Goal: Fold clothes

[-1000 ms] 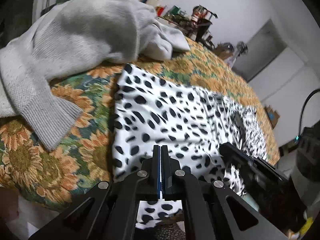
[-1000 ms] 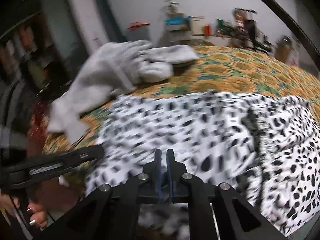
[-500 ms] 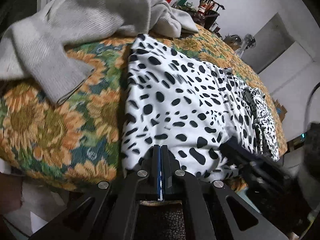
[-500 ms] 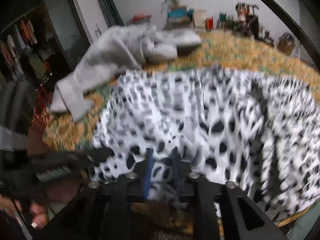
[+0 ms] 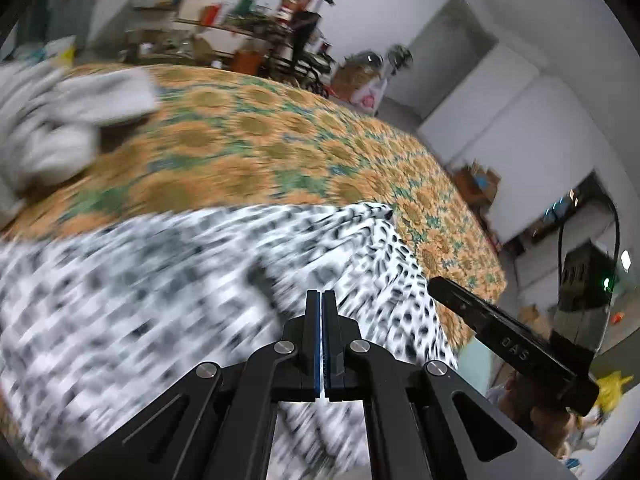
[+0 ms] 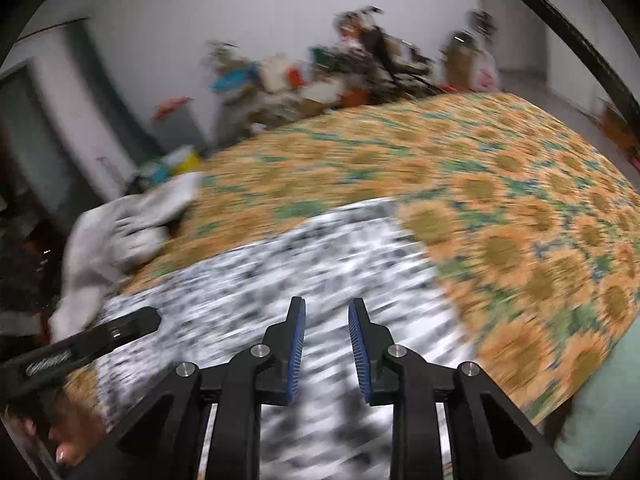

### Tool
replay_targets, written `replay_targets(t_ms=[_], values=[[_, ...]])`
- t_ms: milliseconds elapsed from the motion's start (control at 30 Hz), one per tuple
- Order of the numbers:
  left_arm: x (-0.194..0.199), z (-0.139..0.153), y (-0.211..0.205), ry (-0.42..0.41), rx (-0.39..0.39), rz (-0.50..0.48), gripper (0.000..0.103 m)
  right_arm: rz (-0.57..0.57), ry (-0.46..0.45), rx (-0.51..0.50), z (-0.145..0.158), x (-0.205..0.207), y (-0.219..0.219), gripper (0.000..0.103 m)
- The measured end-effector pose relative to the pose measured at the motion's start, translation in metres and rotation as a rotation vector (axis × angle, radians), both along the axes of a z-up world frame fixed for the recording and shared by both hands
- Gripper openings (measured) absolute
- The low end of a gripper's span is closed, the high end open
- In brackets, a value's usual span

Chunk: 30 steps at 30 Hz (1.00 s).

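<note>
The black-and-white spotted garment (image 5: pixel 168 292) lies spread flat on the near part of the sunflower bedspread (image 5: pixel 280 148), its far edge running across the bed and one corner reaching toward the right side in the left wrist view; both views are heavily smeared, so the pattern reads as streaks. The left gripper (image 5: pixel 321 300) hangs just over it with its blue-lined fingers pressed together, and nothing visibly caught between them. The right gripper (image 6: pixel 326 312) also sits above the spotted cloth, its jaws having just been opening, now standing apart with only blurred fabric seen through the gap, not pinched. Writing-wise, the only readable bit is "DAS" on the side of the right gripper's black finger in the left wrist view; the lettering on the left gripper's finger seen from the right is too blurry. A crumpled grey sweater (image 6: pixel 116 236) sits at the bed's far left, well apart from the garment. Past the bed there's a cluttered shelf (image 5: pixel 256 28) against the white wall, and a hand (image 6: pixel 68 436) shows at the lower left.
</note>
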<state>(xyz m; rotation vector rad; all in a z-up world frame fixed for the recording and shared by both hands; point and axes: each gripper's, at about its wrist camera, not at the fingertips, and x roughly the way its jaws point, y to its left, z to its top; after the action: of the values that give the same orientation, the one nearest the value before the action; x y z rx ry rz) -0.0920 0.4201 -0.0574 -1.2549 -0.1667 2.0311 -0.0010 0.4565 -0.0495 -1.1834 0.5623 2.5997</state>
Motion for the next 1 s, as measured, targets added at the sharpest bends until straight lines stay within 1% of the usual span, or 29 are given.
replay_targets(t_ms=[100,167,200,233,267,367,400,433,467,533,567,633,667,700,733,800,867,933,1000], values=[[-0.010,-0.021,0.044,0.001,-0.098,-0.035,0.002,-0.012,-0.027,-0.053,-0.020,-0.002,0.019,0.026],[-0.018,-0.041,0.054,-0.008,-0.207,-0.012,0.002,-0.030,-0.041,-0.055,-0.033,0.007,0.026,0.025],[-0.021,-0.049,0.052,-0.019,-0.220,0.000,0.002,-0.055,-0.061,-0.046,-0.038,0.012,0.029,0.025],[-0.023,-0.051,0.043,-0.039,-0.175,0.010,0.002,-0.079,-0.077,-0.042,-0.042,0.016,0.034,0.025],[-0.025,-0.048,0.039,-0.057,-0.148,0.020,0.002,-0.079,-0.071,-0.041,-0.040,0.016,0.038,0.025],[-0.026,-0.035,0.043,-0.076,-0.106,0.028,0.002,-0.038,-0.026,-0.028,-0.023,0.002,0.043,0.028],[-0.026,-0.031,0.046,-0.076,-0.099,0.030,0.002,-0.023,-0.002,-0.019,-0.016,-0.011,0.043,0.028],[-0.027,-0.030,0.051,-0.067,-0.117,0.038,0.002,-0.011,0.012,-0.029,-0.013,-0.025,0.044,0.029],[-0.028,-0.033,0.055,-0.059,-0.153,0.054,0.002,-0.002,0.019,-0.056,-0.013,-0.040,0.047,0.029],[-0.033,-0.041,0.059,-0.055,-0.215,0.088,0.002,-0.008,-0.029,-0.071,-0.023,-0.067,0.055,0.028],[-0.036,-0.048,0.053,-0.083,-0.202,0.106,0.002,-0.014,-0.061,-0.073,-0.029,-0.080,0.060,0.027],[-0.041,-0.051,0.036,-0.143,-0.134,0.145,0.002,-0.034,-0.128,-0.064,-0.042,-0.104,0.070,0.027],[-0.043,-0.052,0.028,-0.171,-0.105,0.166,0.002,-0.049,-0.142,-0.062,-0.047,-0.108,0.078,0.021],[-0.043,-0.050,0.024,-0.180,-0.095,0.174,0.002,-0.060,-0.129,-0.069,-0.045,-0.106,0.082,0.021],[-0.039,-0.044,0.025,-0.166,-0.107,0.165,0.002,-0.071,-0.107,-0.071,-0.038,-0.099,0.082,0.025],[-0.025,-0.032,0.027,-0.124,-0.112,0.119,0.002,-0.093,-0.065,-0.076,-0.026,-0.085,0.083,0.025],[-0.009,-0.023,0.031,-0.115,-0.097,0.040,0.002,-0.041,-0.028,-0.061,-0.013,-0.065,0.068,0.027],[0.008,-0.019,0.041,-0.113,-0.101,-0.050,0.002,0.016,-0.033,-0.048,-0.011,-0.045,0.049,0.028],[0.024,-0.023,0.050,-0.099,-0.135,-0.123,0.002,0.058,-0.058,-0.054,-0.019,-0.024,0.034,0.027]])
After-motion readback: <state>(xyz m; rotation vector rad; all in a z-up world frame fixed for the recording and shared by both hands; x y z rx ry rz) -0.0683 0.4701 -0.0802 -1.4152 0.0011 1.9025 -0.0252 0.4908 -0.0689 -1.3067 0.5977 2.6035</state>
